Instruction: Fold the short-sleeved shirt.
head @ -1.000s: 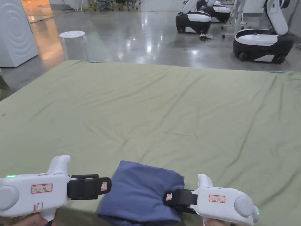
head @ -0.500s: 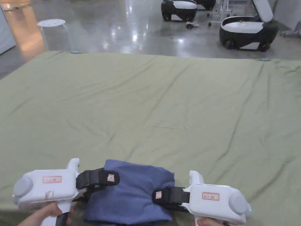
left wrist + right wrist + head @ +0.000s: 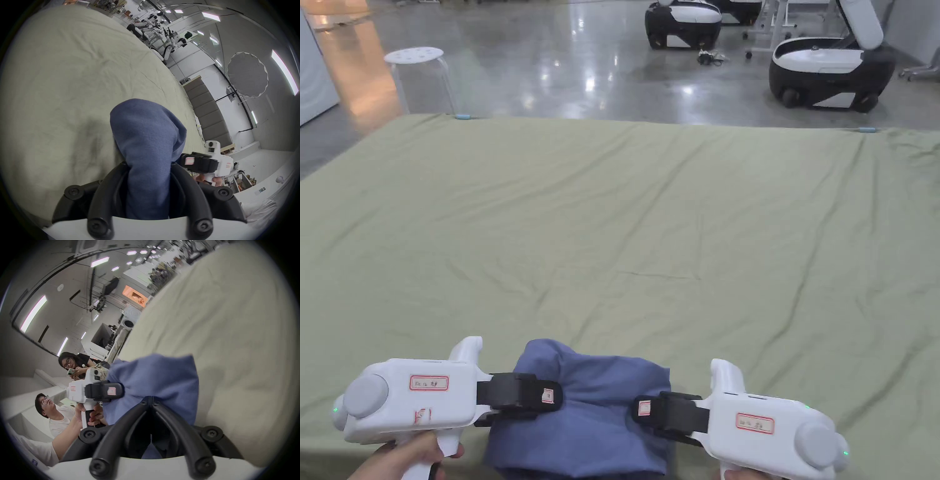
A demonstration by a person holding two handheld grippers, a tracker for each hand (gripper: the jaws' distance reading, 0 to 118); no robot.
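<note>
Shirt (image 3: 594,412) near edge cut off; both tongs (image 3: 540,397) (image 3: 650,409) grip it.

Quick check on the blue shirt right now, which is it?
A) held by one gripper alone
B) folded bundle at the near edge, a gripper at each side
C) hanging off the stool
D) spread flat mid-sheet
B: the blue shirt sits bunched at the near edge of the green sheet, the left gripper and the right gripper at its two sides.

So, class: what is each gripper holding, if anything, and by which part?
Both hold the folded blue shirt: the left gripper clamps its left side, the right gripper its right side.
</note>
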